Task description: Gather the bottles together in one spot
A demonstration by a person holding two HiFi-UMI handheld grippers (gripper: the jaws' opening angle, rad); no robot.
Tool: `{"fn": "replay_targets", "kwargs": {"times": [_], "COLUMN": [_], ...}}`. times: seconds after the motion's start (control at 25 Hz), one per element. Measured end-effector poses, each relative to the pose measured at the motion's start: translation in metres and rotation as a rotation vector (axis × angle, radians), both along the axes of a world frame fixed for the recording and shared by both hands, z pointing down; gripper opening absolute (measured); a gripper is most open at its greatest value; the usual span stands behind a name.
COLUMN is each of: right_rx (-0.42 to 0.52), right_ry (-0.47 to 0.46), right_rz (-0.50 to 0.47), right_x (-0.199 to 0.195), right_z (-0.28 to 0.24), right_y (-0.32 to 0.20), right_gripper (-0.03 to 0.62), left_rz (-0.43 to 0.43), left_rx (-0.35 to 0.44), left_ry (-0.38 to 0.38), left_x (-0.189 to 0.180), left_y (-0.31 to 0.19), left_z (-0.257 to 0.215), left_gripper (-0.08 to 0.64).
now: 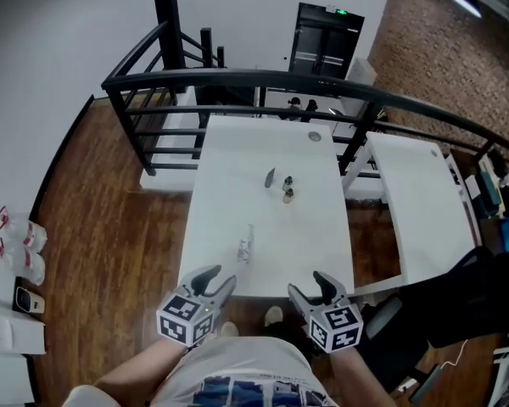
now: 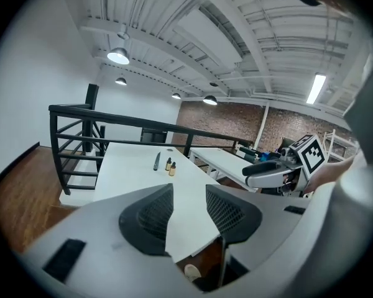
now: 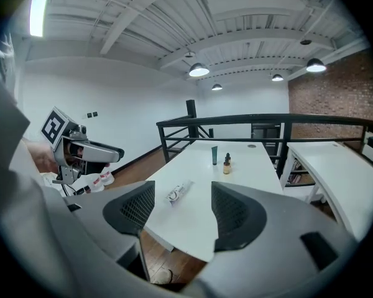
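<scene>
On the white table (image 1: 305, 253) a clear plastic bottle (image 1: 245, 244) lies on its side near the front edge. Farther back stand a dark tube (image 1: 270, 177) and two small dropper bottles (image 1: 287, 181) (image 1: 288, 195) close together. My left gripper (image 1: 218, 280) and right gripper (image 1: 310, 287) hover side by side at the table's near edge, both open and empty. In the left gripper view, the left gripper (image 2: 188, 210) faces the dropper bottles (image 2: 170, 166) and the tube (image 2: 156, 161). The right gripper (image 3: 181, 213) looks toward the lying bottle (image 3: 179, 192), with the tube (image 3: 214, 156) and droppers (image 3: 227, 164) beyond.
A black railing (image 1: 237, 79) runs behind the table. A second white table (image 1: 420, 202) stands to the right, with a dark chair (image 1: 458, 303) near it. Wooden floor (image 1: 110, 219) lies to the left, where several plastic bottles (image 1: 21, 248) sit by a white shelf.
</scene>
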State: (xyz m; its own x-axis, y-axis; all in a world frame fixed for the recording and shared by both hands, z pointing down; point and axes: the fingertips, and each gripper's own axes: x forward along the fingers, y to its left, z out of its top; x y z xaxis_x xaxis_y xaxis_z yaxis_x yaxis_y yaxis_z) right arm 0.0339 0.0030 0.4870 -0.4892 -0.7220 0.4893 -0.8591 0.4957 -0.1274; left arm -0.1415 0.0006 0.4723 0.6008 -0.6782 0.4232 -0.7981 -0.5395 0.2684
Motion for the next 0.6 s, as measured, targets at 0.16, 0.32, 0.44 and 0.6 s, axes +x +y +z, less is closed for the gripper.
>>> {"fn": "replay_targets", "kwargs": {"times": [0.16,0.32,0.44,0.6], "right_rx": [-0.027,-0.028,-0.027,-0.033], "right_ry": [-0.001,0.022,0.026,0.025], "right_rz": [0.026,0.026,0.024,0.016], "right_x": [-0.004,-0.005,-0.008,-0.014], "right_z": [0.008,0.005,0.004,0.004], "right_y": [0.02,0.027,0.026,0.027], "right_gripper": [0.308,0.308,0.308,0.308], "left_rz": [0.021,0.026,0.027,0.021], "left_rx": [-0.019,-0.03,-0.038,-0.043], "left_ry": [0.015,-0.002,-0.028,-0.01], "left_x": [-0.004,-0.008,-0.011,-0.011], "left_y": [0.019,0.029,0.029,0.027], "left_z": [-0.001,0.0,0.007,0.012], "left_gripper": [0.153,0.152,0.152,0.152]}}
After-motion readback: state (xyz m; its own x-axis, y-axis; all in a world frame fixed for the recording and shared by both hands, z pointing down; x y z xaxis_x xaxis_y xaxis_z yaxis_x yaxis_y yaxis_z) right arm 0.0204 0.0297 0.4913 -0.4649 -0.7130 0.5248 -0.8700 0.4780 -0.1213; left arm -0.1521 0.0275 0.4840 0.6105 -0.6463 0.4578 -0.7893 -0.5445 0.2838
